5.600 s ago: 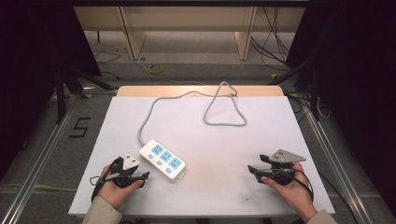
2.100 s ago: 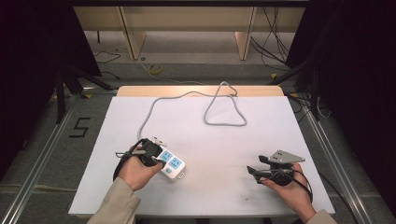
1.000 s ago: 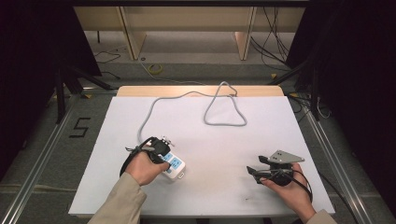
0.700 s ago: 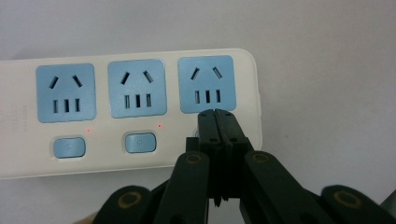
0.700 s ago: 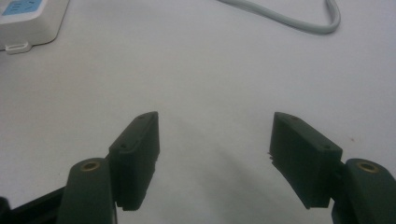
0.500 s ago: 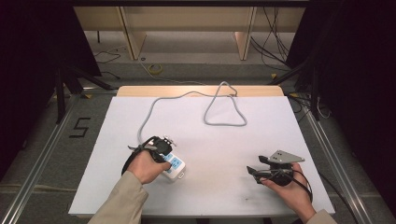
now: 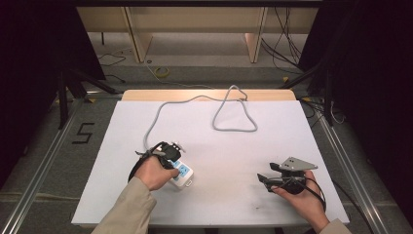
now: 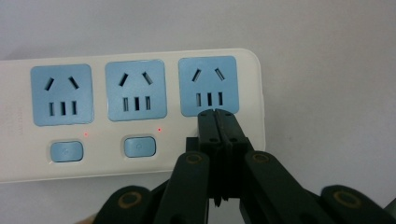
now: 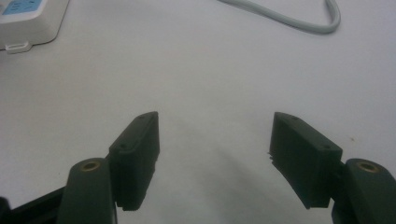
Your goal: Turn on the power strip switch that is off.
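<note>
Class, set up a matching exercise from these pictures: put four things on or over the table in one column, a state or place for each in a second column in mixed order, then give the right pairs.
1. white power strip with blue sockets
2. grey cable
3. left gripper
4. right gripper

a. jaws apart, nothing between them
b. looped at the table's far side
c. jaws together, tips over the strip
d. two small red lights glowing

Pairs: 1-d, 2-b, 3-c, 4-a

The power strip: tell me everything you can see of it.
The power strip is a flat white, plastic-looking bar with rounded corners, lying face up on the white table. It shows three blue socket panels, two blue buttons below them and two small red lights. A grey cable runs from it in loops across the table. The shut left gripper covers the spot under the third socket.
</note>
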`<state>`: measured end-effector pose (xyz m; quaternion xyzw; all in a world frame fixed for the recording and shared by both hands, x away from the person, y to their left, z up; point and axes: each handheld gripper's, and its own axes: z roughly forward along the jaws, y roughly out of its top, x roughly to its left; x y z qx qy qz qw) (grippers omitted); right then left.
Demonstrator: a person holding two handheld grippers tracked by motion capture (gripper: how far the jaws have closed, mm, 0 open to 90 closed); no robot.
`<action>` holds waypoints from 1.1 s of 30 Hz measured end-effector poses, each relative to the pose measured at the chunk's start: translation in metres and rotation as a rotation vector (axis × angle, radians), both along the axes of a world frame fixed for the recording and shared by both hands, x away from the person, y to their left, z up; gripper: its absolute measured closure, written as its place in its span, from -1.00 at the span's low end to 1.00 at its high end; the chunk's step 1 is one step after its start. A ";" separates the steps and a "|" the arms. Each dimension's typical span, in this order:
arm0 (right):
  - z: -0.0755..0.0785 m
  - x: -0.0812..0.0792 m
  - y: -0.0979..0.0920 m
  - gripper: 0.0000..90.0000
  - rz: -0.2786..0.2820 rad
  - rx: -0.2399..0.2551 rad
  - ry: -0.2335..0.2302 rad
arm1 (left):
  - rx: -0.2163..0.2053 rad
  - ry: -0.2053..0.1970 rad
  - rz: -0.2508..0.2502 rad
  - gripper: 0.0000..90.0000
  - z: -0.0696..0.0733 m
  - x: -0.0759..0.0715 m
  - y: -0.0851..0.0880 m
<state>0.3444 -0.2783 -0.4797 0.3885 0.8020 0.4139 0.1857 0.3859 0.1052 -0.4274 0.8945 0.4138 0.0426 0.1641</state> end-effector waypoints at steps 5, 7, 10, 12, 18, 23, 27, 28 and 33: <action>0.000 0.000 0.000 -0.24 0.001 -0.001 0.000 | 0.002 0.001 0.006 0.99 -0.001 0.000 0.000; 0.000 0.000 0.000 -0.24 0.001 -0.001 0.000 | 0.003 0.001 0.009 0.99 0.000 0.000 -0.001; 0.000 0.000 0.000 -0.24 0.002 -0.003 -0.001 | 0.009 0.009 0.008 0.99 -0.001 0.000 -0.001; 0.000 0.000 0.000 -0.24 0.002 -0.003 -0.002 | 0.013 0.010 0.007 0.99 -0.001 0.000 -0.002; 0.000 0.000 0.000 -0.24 0.003 -0.004 -0.001 | 0.013 0.013 0.005 0.99 -0.003 0.000 -0.003; 0.000 0.000 0.000 -0.24 0.004 -0.005 -0.002 | 0.013 0.013 0.004 0.99 -0.003 0.001 -0.004; 0.000 0.000 0.000 -0.24 0.004 -0.005 -0.002 | 0.014 0.012 0.005 0.99 -0.003 0.001 -0.004; 0.000 0.000 0.000 -0.24 0.005 -0.005 -0.004 | 0.013 0.013 0.006 0.99 -0.003 0.001 -0.004; 0.000 0.000 0.000 -0.24 0.004 -0.005 -0.003 | 0.006 0.009 0.011 0.99 -0.004 0.000 -0.003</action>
